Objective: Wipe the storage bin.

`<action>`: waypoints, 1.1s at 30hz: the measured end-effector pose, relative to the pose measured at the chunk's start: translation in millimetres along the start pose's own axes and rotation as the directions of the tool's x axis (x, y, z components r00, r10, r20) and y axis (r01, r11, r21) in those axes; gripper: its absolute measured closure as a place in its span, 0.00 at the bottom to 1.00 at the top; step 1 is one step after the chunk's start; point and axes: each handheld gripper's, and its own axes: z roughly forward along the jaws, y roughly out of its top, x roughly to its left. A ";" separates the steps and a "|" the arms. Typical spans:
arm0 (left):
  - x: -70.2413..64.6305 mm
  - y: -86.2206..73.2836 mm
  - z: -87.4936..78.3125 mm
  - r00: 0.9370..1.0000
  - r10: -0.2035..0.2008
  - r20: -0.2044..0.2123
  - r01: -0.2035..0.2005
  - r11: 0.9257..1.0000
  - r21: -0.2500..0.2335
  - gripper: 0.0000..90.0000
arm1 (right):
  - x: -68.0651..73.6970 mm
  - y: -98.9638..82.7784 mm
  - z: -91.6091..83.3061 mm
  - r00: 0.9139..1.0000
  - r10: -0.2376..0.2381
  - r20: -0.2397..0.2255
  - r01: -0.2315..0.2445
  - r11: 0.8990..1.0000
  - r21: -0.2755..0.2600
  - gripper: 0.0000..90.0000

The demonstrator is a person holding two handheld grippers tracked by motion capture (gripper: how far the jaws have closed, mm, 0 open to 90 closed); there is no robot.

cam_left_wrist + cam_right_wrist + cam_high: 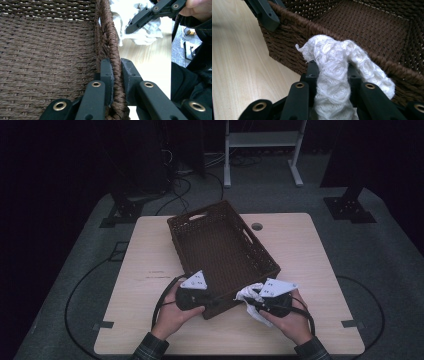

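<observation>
Right gripper (331, 75) clamped on white cloth (332, 65), just outside basket (287, 27) rim in left gripper's (116, 72) pinch.

Dim room, grey floor (390, 270), white rack (262, 140)

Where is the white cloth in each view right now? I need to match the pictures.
High view: white cloth low and right of centre, in the right gripper.
Left gripper view: cloth at the top, right of centre.
Right gripper view: cloth centre, pinched between the jaws.
Shared landmark: the brown woven basket's near rim.
</observation>
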 end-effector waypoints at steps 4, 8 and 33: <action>0.1 0.0 0.0 1.000 0.001 -0.001 -0.001 1.000 0.000 0.89 | 1.4 2.4 -3.1 1.000 -0.003 0.005 0.003 1.000 -0.013 0.78; 0.2 -0.1 0.0 1.000 -0.001 0.001 0.001 1.000 0.000 0.89 | 3.5 8.4 -10.5 1.000 -0.004 0.007 0.005 0.999 -0.050 0.78; 0.1 -0.1 0.2 1.000 0.000 0.001 0.000 1.000 0.003 0.90 | 10.7 0.7 17.8 0.998 -0.007 -0.058 0.009 1.000 0.025 0.78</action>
